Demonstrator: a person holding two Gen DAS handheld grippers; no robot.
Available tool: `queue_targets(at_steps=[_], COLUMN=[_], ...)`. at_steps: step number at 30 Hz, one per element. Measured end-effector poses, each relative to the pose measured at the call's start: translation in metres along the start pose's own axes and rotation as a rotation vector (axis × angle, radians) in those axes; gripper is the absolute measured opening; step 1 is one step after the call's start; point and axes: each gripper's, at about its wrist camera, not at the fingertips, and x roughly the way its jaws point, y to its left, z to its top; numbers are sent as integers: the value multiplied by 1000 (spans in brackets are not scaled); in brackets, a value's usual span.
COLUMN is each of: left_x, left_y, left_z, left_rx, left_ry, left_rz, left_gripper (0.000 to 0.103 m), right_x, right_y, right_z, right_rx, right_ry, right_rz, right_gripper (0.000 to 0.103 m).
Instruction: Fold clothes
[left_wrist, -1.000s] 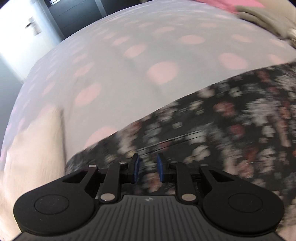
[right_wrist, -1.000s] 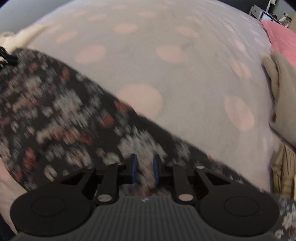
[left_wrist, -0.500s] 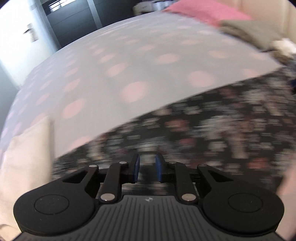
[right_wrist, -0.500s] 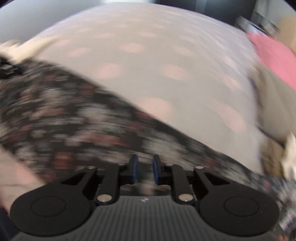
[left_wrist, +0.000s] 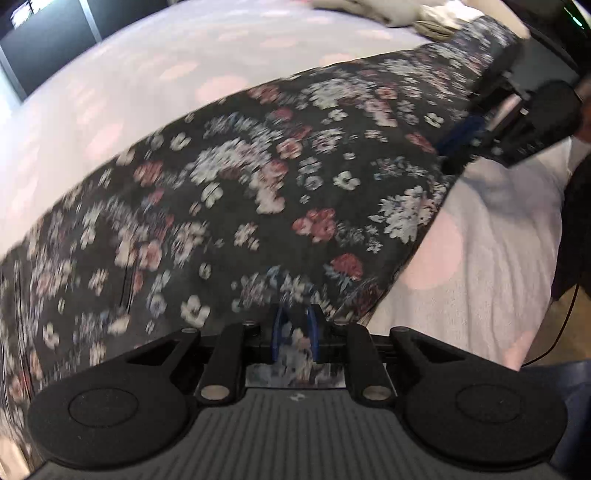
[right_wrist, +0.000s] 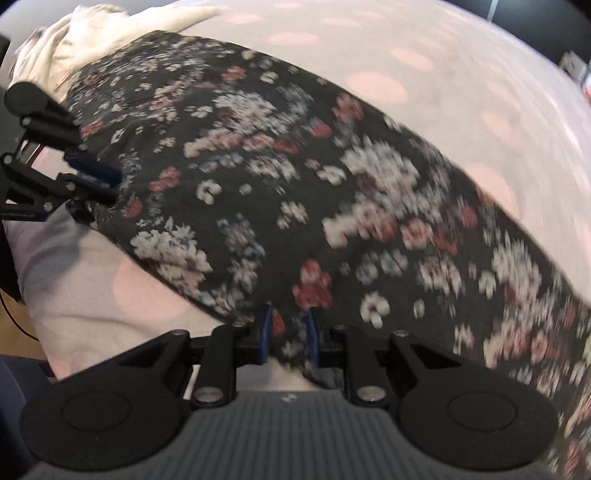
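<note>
Underneath everything lies one bed, covered by a pale sheet with pink dots that fills most of both views. One dark floral garment is stretched in a broad band along the bed's near edge, its pattern of white, pink and red flowers smeared by blur. Its near hem runs between the two grippers, each of which grips one end of it. Two heaps of other clothing sit beyond the garment: a cream pile toward the bed's far left corner in the right wrist view, and a beige-grey pile at the bed's far edge in the left wrist view. The left gripper has its two blue pads drawn close with floral cloth pinched between them; from the other camera the same tool shows at the garment's left end. The right gripper likewise clamps a fold of the hem between its two blue fingers, and it appears in the left wrist view biting the garment's right end.
</note>
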Motion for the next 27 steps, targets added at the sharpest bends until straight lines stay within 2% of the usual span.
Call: queue_targets(at_steps=[4, 7, 10, 12, 13, 15, 21, 23, 27], left_x=[-9, -20, -27, -29, -29, -27, -17, -14, -9], left_y=[6, 22, 37, 47, 54, 66, 90, 94, 100], left_z=[0, 4, 12, 18, 21, 26, 21, 20, 23], left_rx=[-53, -123, -160, -180, -192, -218, -313, -322, -340], left_ry=[-11, -64, -106, -124, -123, -122, -90, -83, -73], left_rz=[-13, 5, 50, 83, 99, 130, 178, 186, 203], left_gripper=[13, 14, 17, 25, 27, 31, 31, 31, 31], right_x=[-17, -44, -75, -96, -106, -127, -173, -177, -170], right_y=[-11, -43, -97, -134, -152, -187, -280, -303, -333], right_z=[-1, -3, -10, -18, -23, -35, -86, -100, -119], right_rx=[34, 150, 349, 471, 504, 565, 700, 731, 799], right_ry=[-9, -70, -138, -166, -163, -154, -100, -84, -72], right_rz=[-32, -103, -183, -242, -275, -344, -542, -560, -510], right_gripper=[22, 30, 34, 34, 35, 47, 48, 52, 52])
